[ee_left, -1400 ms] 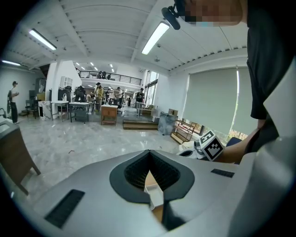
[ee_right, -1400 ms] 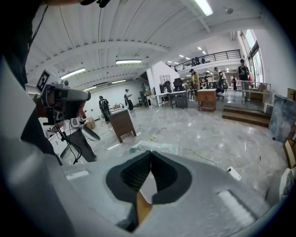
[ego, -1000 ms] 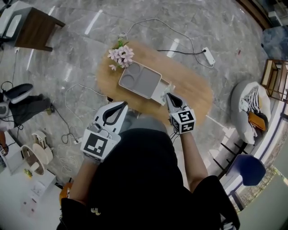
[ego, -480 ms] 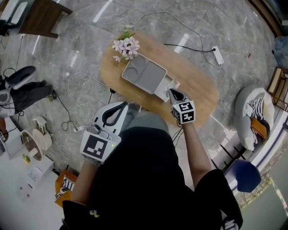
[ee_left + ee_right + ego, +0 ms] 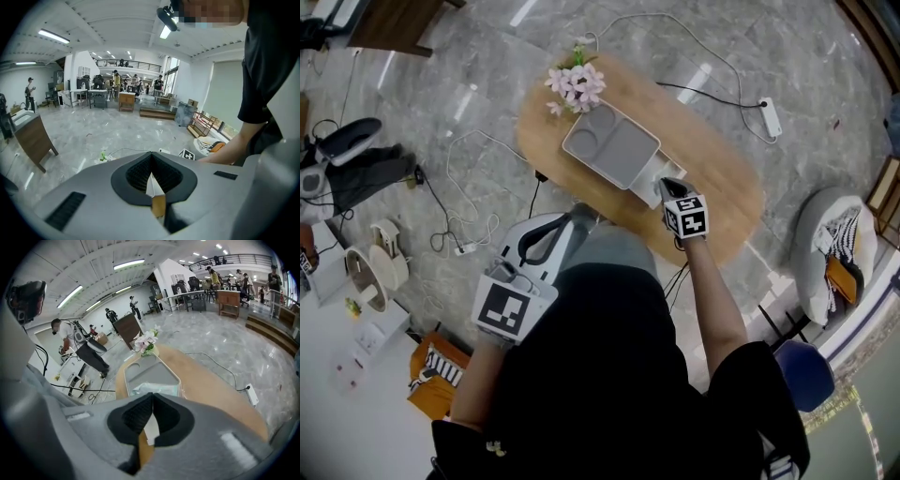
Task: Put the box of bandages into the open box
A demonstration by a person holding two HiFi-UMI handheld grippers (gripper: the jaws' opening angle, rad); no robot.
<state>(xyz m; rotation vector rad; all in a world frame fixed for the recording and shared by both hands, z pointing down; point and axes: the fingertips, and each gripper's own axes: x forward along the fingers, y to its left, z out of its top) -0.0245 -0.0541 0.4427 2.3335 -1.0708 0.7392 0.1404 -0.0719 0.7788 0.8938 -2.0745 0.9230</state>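
Observation:
On the oval wooden table (image 5: 712, 202) lies the open box (image 5: 612, 145), a shallow grey tray with rounded corners, also seen in the right gripper view (image 5: 151, 372). The pale box of bandages (image 5: 647, 173) sits against its near end. My right gripper (image 5: 667, 185) is shut with nothing in it, its tips just short of the bandage box (image 5: 154, 389). My left gripper (image 5: 579, 215) is shut and empty, held off the table's near edge by my body. In the left gripper view the shut jaws point over the floor toward the right gripper's marker cube (image 5: 187, 153).
A pink flower bunch (image 5: 577, 84) stands at the tray's far corner. A power strip (image 5: 771, 117) and loose cables (image 5: 473, 155) lie on the marble floor. A pale cushioned seat (image 5: 830, 244) is at the right. A person (image 5: 77, 345) bends over at the far left.
My right gripper has moved forward over the table up to the box of bandages. The left gripper has stayed by my body. Both stayed shut.

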